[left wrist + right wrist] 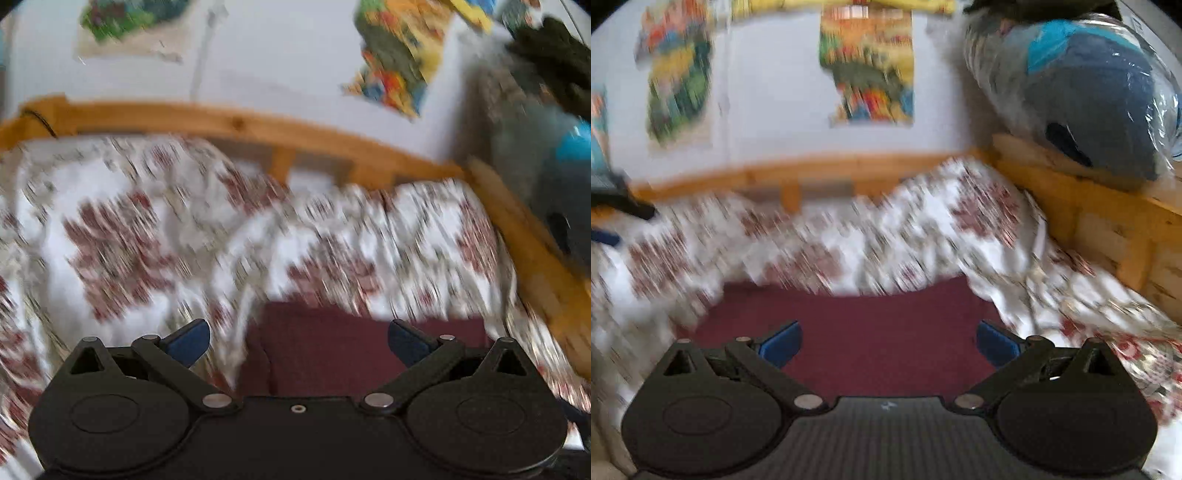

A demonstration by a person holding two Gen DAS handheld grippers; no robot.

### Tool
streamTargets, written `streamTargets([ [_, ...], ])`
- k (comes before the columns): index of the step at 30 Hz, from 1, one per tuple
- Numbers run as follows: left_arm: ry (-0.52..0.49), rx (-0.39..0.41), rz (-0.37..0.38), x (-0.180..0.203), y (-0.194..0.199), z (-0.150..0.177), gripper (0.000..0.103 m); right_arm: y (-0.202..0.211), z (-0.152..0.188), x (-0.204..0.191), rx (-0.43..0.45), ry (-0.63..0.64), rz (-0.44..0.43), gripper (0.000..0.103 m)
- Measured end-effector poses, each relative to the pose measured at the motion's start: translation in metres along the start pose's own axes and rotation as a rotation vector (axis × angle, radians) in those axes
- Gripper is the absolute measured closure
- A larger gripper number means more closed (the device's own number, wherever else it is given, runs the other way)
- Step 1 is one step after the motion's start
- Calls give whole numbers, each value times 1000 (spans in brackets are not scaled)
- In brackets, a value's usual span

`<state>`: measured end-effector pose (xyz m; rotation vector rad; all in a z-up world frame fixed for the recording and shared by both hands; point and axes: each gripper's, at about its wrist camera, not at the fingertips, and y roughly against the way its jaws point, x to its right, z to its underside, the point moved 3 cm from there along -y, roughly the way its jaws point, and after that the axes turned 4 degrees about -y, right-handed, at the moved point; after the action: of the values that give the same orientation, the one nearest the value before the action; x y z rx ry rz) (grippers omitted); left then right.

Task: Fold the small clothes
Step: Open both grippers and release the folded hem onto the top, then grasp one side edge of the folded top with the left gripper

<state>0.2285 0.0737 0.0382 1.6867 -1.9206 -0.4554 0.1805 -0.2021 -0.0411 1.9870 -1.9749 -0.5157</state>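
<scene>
A dark maroon garment lies flat on a bed with a white and red flowered cover. In the left wrist view my left gripper is open, with its blue pads wide apart; the garment's left edge lies between them. In the right wrist view the same garment fills the space below my right gripper, which is open and holds nothing. Both views are blurred by motion. The left gripper's tip shows at the far left of the right wrist view.
A wooden bed frame runs along the white wall behind the bed, with a wooden side board at the right. A plastic-wrapped blue and grey bundle rests on that board. Colourful posters hang on the wall.
</scene>
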Motion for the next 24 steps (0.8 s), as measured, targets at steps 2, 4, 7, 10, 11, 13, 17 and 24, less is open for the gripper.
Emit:
streamTargets([
  [2,8,5,8,1,-12,17,1,-8,7,-4,-56,11,-5,0],
  [4,12,-1,-9,3,-33,30,1,-12,13,-6,-78,13,-4,0],
  [7,21,-96,-14,5,-64,31,1,-14,17,-12,-79,46,-3,0],
  [10,-15,-109,-5,2,-79,28,1,-19,20,-18,-65,81,-10,0],
  [11,-22,-110,-2,-1,-84,27,1,-22,21,-21,-68,97,-13,0],
  [13,-39,-116,35,-8,-94,26,1,-28,22,-26,-79,123,-13,0],
  [17,6,-217,81,-33,-125,19,1,-34,26,-38,-79,182,-43,0],
  [24,61,-432,166,-46,-145,41,2,-48,28,-58,-24,296,-38,0],
])
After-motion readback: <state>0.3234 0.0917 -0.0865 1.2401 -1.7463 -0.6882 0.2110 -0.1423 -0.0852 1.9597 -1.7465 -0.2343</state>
